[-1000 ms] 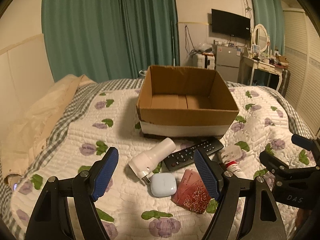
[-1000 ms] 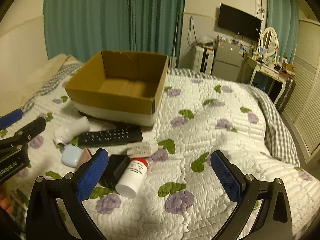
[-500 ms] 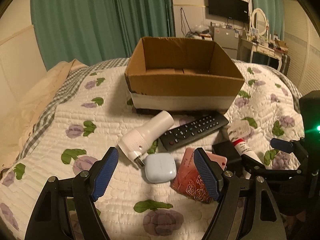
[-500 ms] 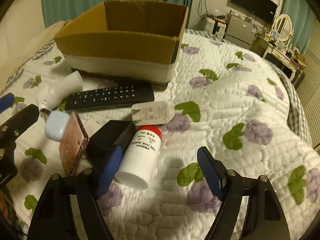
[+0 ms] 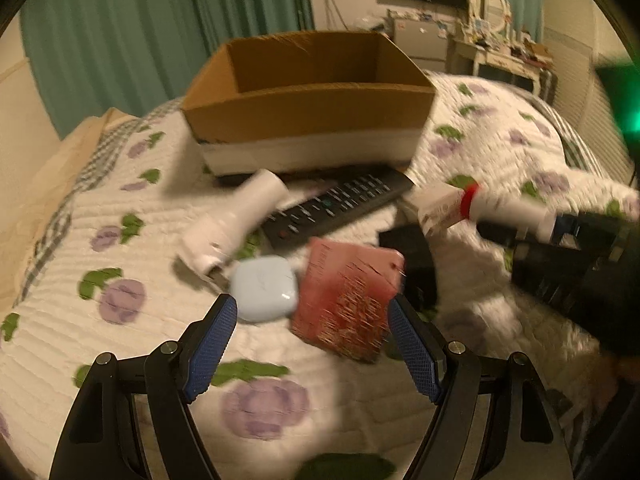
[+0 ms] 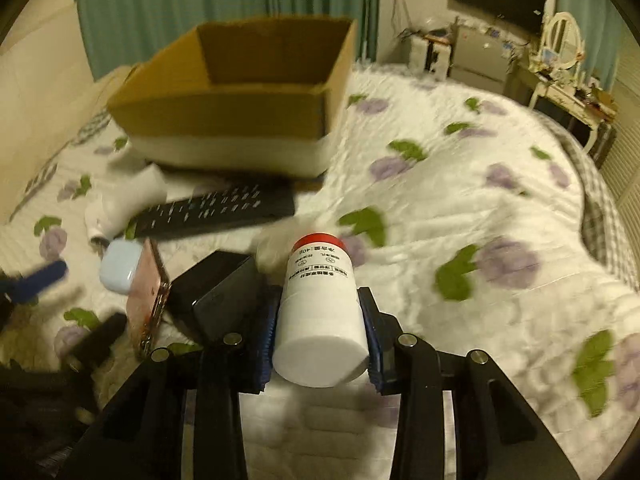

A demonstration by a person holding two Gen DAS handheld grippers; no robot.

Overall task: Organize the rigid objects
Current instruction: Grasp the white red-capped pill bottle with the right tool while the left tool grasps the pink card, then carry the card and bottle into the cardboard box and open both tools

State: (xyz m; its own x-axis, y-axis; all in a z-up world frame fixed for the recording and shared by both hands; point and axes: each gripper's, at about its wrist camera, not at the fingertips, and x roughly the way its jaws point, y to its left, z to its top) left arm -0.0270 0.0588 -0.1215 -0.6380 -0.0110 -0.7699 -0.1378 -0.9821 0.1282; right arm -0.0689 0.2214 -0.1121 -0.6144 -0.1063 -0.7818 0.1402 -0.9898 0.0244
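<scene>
Clamping the white bottle (image 6: 320,312), the right gripper (image 6: 320,344) should lift it level — clear the cardboard box (image 6: 240,112) rim first; left gripper (image 5: 312,344) gapes wide.

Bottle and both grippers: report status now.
Right gripper shut on bottle. Left gripper open, empty, above red case. Box ahead, nothing visible inside; remote lies before it.

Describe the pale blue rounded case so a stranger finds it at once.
Start at the open brown cardboard box on the quilted bed. In front lies a long black remote; nearer still sits the pale blue rounded case, the only blue item, beside a pink patterned card.
</scene>
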